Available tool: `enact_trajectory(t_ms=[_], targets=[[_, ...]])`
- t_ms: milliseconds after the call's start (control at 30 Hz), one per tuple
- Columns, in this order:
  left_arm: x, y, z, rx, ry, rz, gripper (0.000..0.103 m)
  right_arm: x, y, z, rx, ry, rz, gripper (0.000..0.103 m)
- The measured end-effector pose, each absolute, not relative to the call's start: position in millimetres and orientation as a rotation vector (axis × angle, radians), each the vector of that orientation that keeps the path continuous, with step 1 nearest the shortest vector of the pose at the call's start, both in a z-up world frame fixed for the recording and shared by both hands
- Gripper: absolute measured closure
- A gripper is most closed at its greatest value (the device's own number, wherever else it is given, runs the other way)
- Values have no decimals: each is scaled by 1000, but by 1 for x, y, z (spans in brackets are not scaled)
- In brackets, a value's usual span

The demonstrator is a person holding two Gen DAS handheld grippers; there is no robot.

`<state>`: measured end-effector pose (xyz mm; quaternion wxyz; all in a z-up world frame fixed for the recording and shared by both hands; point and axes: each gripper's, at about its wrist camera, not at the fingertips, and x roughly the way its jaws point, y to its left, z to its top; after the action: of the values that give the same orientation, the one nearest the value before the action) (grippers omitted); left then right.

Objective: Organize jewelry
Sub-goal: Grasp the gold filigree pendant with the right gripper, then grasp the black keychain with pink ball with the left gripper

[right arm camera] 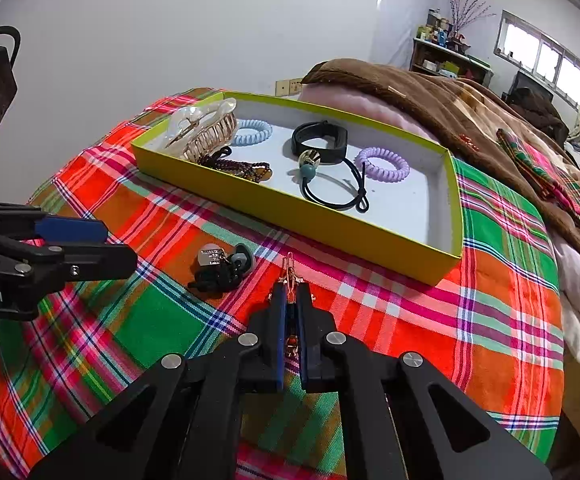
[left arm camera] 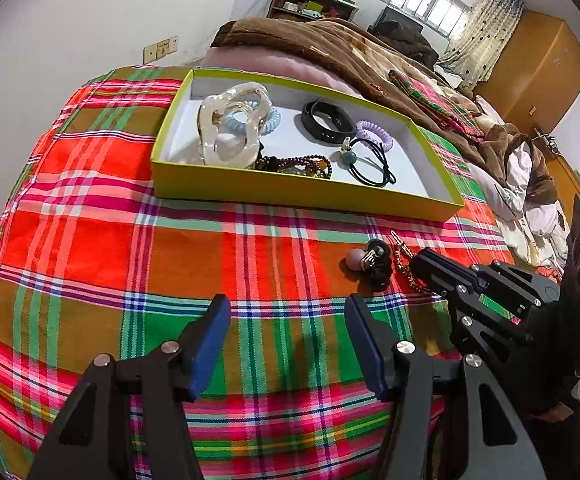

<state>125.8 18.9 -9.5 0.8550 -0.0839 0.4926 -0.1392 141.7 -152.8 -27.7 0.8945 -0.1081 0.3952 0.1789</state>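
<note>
Yellow tray (right arm camera: 456,216) holds shell claw clip (right arm camera: 204,130), coil ties, beads — right gripper (right arm camera: 291,304) jaws pinching gold chain (right arm camera: 289,270); left gripper (left arm camera: 288,340) jaws wide, empty.

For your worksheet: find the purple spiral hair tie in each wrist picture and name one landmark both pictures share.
Left wrist view: the purple spiral hair tie lies in the box's far right part, beside the black band.
Right wrist view: purple spiral hair tie right of centre, near the box's far wall.
Shared landmark: the yellow-green box.

Home bedroom, blanketed bed (left arm camera: 330,52), wardrobe (left arm camera: 538,68), curtains (left arm camera: 486,28)
</note>
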Motion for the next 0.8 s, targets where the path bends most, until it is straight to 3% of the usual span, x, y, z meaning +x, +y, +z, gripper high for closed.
enact_trajectory(t_ms=[800], targets=[[153, -39, -10, -38, 1030, -351, 41, 133, -191, -8, -83, 741, 328, 99]])
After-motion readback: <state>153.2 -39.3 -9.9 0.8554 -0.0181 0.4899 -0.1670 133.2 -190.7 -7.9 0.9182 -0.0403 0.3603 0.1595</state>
